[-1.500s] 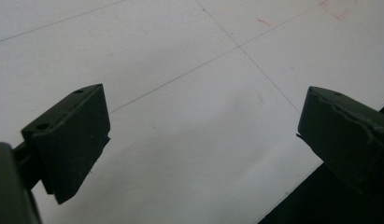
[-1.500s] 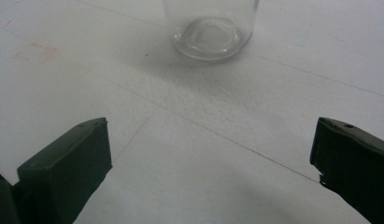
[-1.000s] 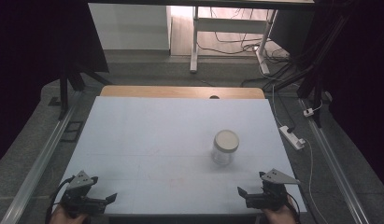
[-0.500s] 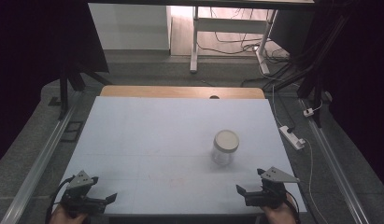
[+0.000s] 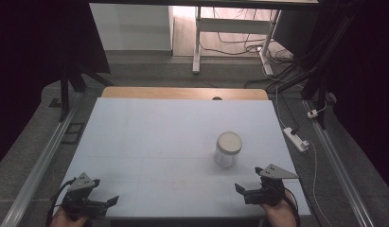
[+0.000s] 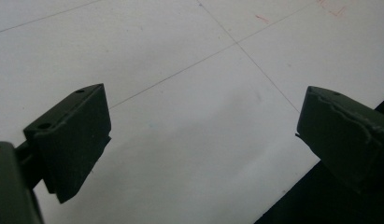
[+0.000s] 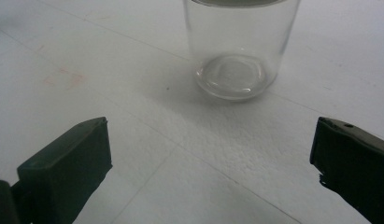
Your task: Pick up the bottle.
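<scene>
Your right hand-held gripper (image 5: 246,192) is spread wide, aimed at the jar (image 5: 228,148) standing upright just ahead, mid-right of the surface (image 5: 149,142), prob. lining up a grab. Left hand-held gripper (image 5: 100,202) also released, parked clear at near edge.

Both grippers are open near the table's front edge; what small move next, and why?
Probably ease the right gripper forward toward the clear glass jar with the pale lid. Its jaws stand wide apart, the jar stands upright just ahead between them, and the left gripper is far off.

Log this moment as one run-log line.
jar: upright, lidded, untouched | right gripper: open, near jar | left gripper: open, at table edge
</scene>
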The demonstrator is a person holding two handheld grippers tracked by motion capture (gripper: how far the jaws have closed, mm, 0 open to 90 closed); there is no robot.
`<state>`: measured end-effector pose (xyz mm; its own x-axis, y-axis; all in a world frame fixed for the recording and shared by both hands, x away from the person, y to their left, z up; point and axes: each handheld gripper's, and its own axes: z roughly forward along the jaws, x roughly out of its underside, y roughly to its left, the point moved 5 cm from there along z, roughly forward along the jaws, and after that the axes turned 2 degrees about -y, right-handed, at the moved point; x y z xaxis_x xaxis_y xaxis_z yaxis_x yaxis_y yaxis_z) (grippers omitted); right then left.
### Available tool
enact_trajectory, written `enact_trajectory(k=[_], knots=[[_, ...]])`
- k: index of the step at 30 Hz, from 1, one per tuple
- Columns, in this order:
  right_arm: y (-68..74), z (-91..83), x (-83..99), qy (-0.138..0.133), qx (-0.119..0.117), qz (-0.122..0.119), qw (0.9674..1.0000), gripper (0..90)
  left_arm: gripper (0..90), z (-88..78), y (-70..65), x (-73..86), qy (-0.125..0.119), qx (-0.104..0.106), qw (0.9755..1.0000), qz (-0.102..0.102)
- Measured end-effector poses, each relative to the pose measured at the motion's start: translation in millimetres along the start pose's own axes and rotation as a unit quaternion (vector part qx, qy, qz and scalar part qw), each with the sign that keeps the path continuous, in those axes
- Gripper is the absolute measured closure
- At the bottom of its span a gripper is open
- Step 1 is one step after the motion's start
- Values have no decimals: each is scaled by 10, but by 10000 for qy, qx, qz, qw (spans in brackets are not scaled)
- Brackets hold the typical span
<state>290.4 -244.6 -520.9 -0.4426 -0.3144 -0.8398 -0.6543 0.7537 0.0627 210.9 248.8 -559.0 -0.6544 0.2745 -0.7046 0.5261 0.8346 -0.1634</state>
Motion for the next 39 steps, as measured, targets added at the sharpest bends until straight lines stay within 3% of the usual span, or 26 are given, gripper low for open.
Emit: enact_trajectory(k=[11,18,24,34,39], knots=[[-91,148,-93,-20,-113,25,9999,0,40,1,-1,0,11,13,10000,8],[-118,221,-131,41,-169,190,9997,0,39,3,0,1,25,23,10000,13],[-184,318,-151,129,-29,123,9998,0,39,4,1,1,28,34,10000,9],[-250,448,-197,99,-119,180,9997,0,39,4,7,0,35,71,10000,-17],[-291,541,-261,25,-44,35,10000,0,39,6,8,0,36,76,10000,-22]])
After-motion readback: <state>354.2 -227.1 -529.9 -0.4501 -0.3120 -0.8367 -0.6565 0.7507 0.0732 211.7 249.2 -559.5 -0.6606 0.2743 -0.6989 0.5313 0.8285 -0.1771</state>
